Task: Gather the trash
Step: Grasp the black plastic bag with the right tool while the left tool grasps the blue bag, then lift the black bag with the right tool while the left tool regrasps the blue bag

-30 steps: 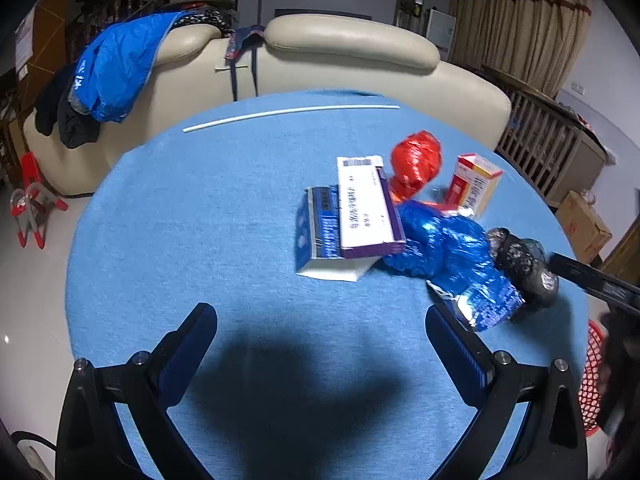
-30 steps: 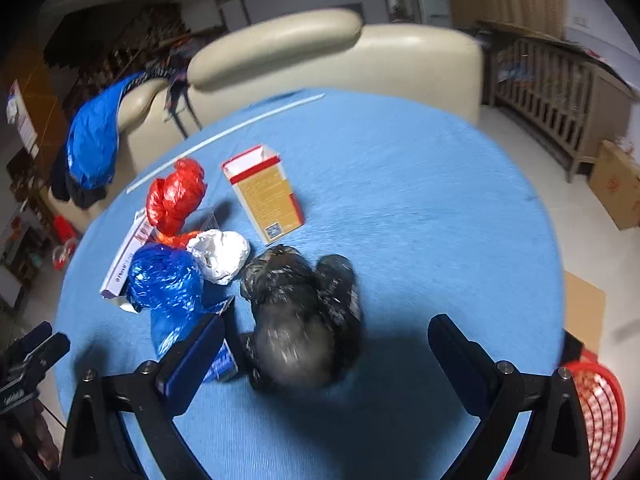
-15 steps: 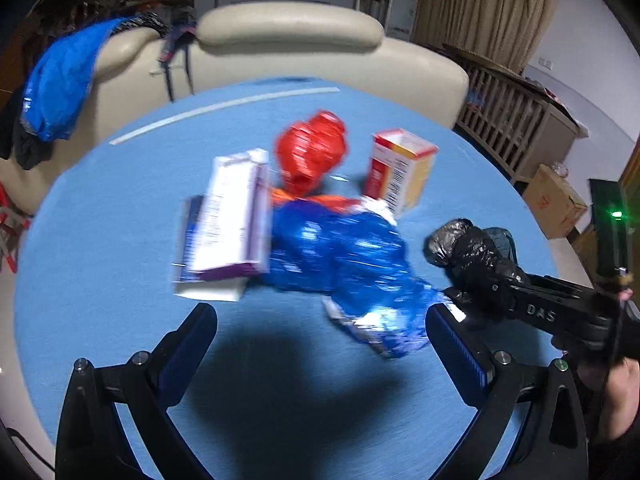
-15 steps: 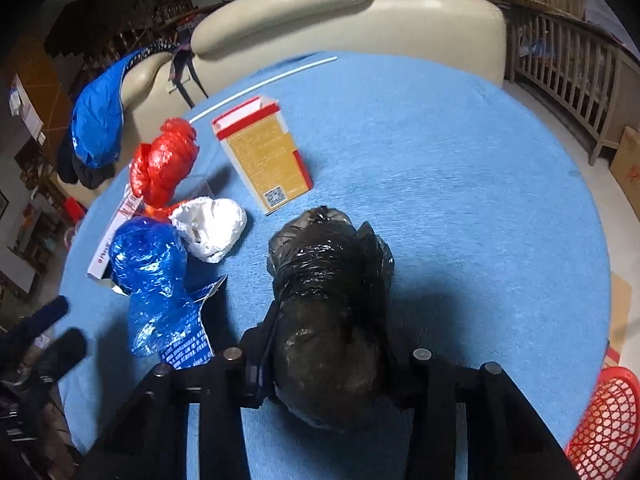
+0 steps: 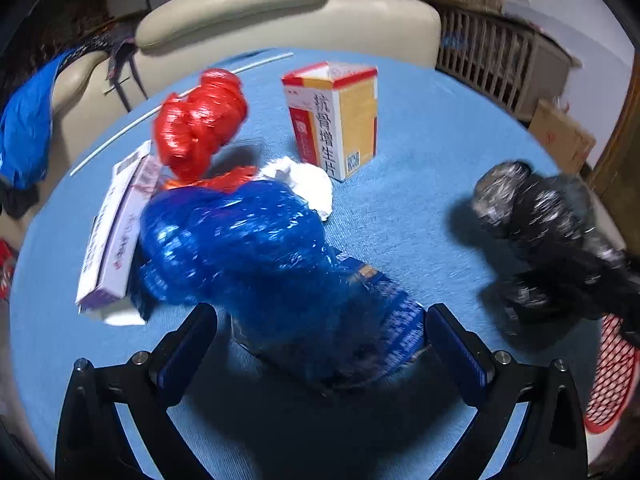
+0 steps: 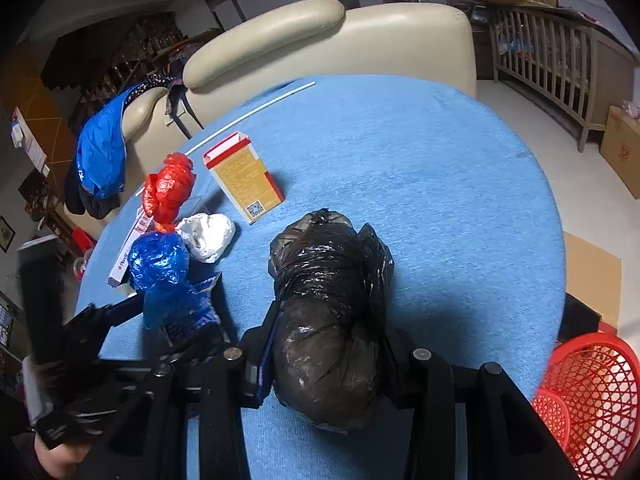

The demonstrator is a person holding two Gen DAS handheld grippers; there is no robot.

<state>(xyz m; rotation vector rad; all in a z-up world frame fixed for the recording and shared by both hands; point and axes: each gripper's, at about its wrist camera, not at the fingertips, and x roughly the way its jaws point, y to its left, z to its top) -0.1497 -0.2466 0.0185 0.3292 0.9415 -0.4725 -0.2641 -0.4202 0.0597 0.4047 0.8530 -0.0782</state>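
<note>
Trash lay scattered on the round blue surface (image 6: 440, 184): four tied plastic bundles and three cartons. One black bag (image 6: 328, 312) sat clamped between the fingers of my right tongs (image 6: 326, 364), its lower end squeezed by the pads while its knotted top pointed away from me. My left tongs (image 5: 320, 344) stood apart, one finger on either side of the blue bag (image 5: 256, 256), with the pads not pressing it. That blue bag lay on a flattened blue printed wrapper (image 5: 396, 320).

Just behind it sat one small white bag (image 5: 308, 184), and behind that one red bag (image 5: 200, 124). One red-and-yellow carton (image 5: 340, 120) stood upright near the white bag. Two flat cartons lay stacked at the left of the pile, a purple-and-white one (image 5: 116, 236) on top of another that was mostly hidden. One thin white rod (image 6: 256, 110) lay near the far edge.

Two red mesh baskets (image 6: 592, 392), one nested beside the other, stood on the floor beside the surface at my right.
</note>
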